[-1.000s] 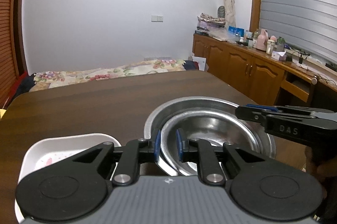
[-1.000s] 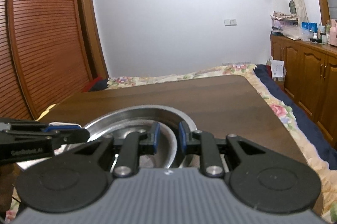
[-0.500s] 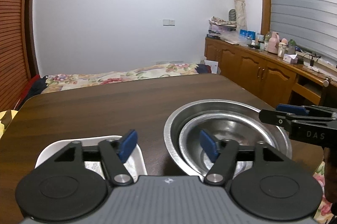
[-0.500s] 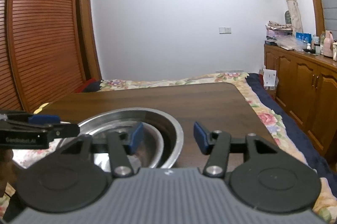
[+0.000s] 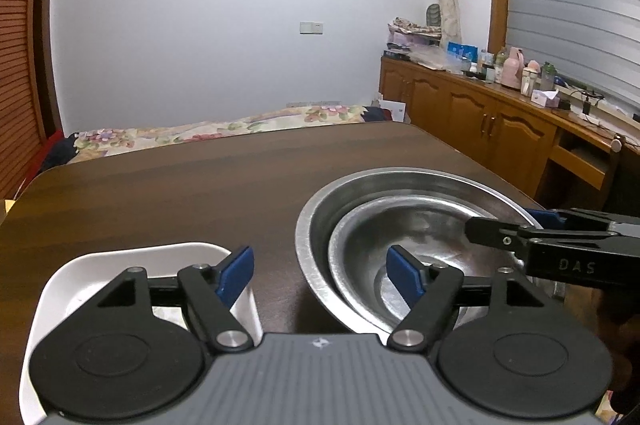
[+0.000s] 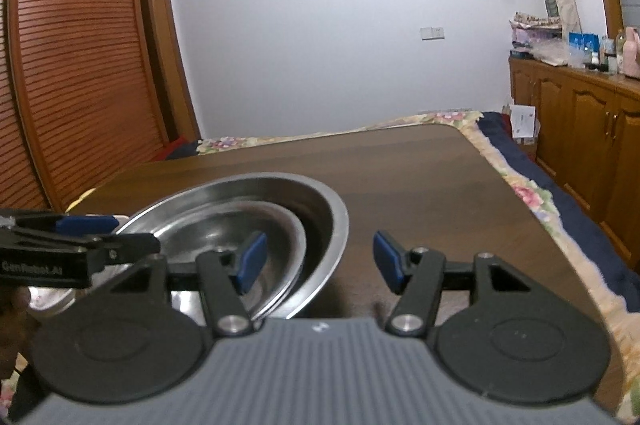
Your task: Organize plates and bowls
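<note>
A small steel bowl (image 5: 404, 233) sits nested inside a larger steel bowl (image 5: 320, 221) on the dark wooden table (image 5: 180, 193). Both show in the right wrist view, the small bowl (image 6: 216, 233) inside the large bowl (image 6: 320, 201). A white square dish (image 5: 120, 259) lies left of the bowls. My left gripper (image 5: 320, 273) is open and empty, straddling the gap between dish and bowls. My right gripper (image 6: 320, 257) is open and empty over the large bowl's right rim. Each gripper shows side-on in the other's view.
A floral bedspread (image 5: 208, 133) lies beyond the table's far edge. Wooden cabinets (image 5: 500, 129) with bottles on top line the right wall. A slatted wooden door (image 6: 80, 65) stands at the left. The table's right edge (image 6: 520, 193) is close to the bowls.
Both grippers were shut on the small bowl's rim a second ago. They opened, let it go into the large bowl, and drew back a little.
</note>
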Demonstrator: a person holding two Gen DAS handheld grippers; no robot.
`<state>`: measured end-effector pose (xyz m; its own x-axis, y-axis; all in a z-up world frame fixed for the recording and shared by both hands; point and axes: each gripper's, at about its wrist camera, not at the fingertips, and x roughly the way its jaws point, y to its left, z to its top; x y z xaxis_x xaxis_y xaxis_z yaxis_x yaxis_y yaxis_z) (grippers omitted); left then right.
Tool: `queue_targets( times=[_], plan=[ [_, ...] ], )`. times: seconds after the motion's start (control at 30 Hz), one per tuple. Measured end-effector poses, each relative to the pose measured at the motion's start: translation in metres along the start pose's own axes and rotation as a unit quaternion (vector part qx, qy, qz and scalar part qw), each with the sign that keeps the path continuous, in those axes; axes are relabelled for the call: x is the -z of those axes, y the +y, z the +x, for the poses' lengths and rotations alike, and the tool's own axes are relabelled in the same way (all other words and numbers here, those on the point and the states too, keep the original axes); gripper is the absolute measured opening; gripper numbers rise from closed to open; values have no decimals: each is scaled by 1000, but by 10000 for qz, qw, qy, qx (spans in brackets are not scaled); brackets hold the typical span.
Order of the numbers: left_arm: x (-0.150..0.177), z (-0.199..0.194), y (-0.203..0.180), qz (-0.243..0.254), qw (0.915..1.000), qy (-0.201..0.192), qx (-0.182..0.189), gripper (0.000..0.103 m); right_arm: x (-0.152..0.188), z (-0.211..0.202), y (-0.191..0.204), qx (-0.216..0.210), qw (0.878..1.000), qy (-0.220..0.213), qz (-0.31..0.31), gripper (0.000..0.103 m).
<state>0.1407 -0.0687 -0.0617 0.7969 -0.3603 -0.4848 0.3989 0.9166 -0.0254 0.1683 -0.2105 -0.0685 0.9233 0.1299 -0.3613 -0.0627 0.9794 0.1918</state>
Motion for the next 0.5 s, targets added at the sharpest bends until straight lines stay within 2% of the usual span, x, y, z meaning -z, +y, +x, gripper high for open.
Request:
queue_targets(
  times=[0.13,0.23,0.37,0.5],
  plan=[
    [-1,2,0,-59,10000,16,22,72,2,2,0,-76,10000,5,56,60],
    [1,2,1,-100,9999,33,42,65,4,1,1,-101,9999,-23,100,60],
    [3,2,4,-84,9999,37,42,63,6,2,0,-143,9998,-33,156,60],
    [3,2,4,-111,9999,46,31,53,8,1,3,-134,9998,-100,134,60]
  ],
)
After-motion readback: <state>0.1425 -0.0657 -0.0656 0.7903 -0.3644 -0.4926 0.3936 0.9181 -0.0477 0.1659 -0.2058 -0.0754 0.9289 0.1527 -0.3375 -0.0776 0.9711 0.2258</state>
